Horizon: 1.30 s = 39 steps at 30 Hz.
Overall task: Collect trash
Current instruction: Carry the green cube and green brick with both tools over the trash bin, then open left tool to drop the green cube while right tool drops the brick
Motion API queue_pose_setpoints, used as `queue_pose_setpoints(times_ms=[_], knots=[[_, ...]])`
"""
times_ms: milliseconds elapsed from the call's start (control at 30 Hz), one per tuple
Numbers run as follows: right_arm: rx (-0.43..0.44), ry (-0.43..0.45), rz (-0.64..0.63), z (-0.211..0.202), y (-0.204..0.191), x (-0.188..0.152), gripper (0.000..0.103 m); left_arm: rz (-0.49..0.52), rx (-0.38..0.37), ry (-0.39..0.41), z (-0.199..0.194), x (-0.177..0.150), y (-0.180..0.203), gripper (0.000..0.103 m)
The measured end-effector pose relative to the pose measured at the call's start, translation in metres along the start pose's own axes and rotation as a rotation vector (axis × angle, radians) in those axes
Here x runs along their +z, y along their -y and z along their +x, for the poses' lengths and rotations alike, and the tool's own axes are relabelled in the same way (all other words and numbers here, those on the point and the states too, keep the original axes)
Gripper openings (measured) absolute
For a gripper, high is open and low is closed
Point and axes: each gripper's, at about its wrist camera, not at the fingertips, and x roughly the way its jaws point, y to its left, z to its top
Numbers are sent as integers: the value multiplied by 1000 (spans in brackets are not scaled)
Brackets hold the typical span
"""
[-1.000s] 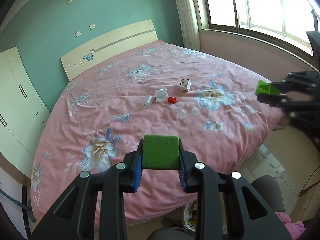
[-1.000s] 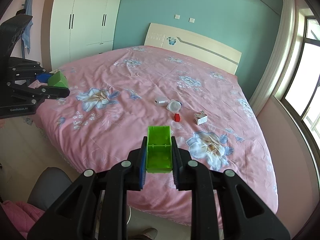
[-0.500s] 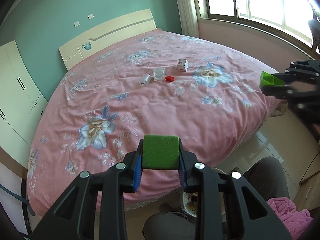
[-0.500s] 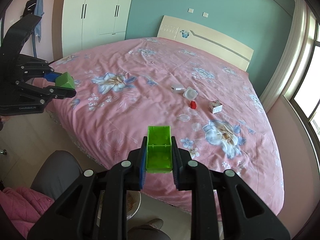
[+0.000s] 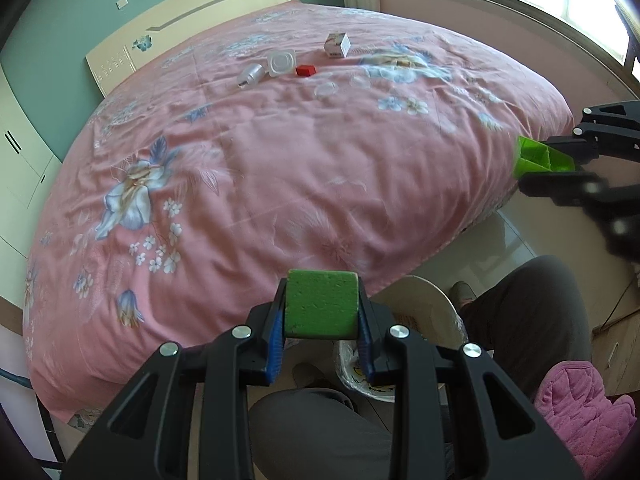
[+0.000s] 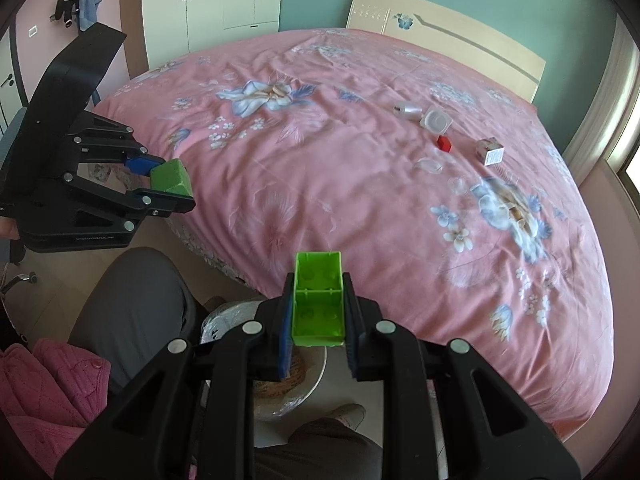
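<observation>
Left gripper (image 5: pixel 321 314) jaws clamped on green foam block (image 5: pixel 320 304), just off foot edge of pink floral bed (image 5: pixel 280 168). Right gripper (image 6: pixel 318 308) jaws nearly shut, pinching hollow green plastic brick (image 6: pixel 319 300), also off bed foot. Lined trash bin (image 5: pixel 416 312) on floor beside bed foot, under both grippers. On bed toward headboard: small white bottle (image 5: pixel 251 74), clear square cup (image 5: pixel 281 62), red block (image 5: pixel 306 70), small carton (image 5: pixel 337 45), clear lids (image 5: pixel 326 90). Person's grey trouser legs (image 5: pixel 524 312) by bin.
</observation>
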Motion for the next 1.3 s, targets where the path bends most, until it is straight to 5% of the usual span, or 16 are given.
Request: queue_pose_setpoints(times_ms=[700,1300], knots=[[210,-315,153,161,-28,-106,22,-51,-173,-345,168,-72,48,32],[266,-584,264,285,-39,-159,23,-192,-269,-562,282,-107,56,32]])
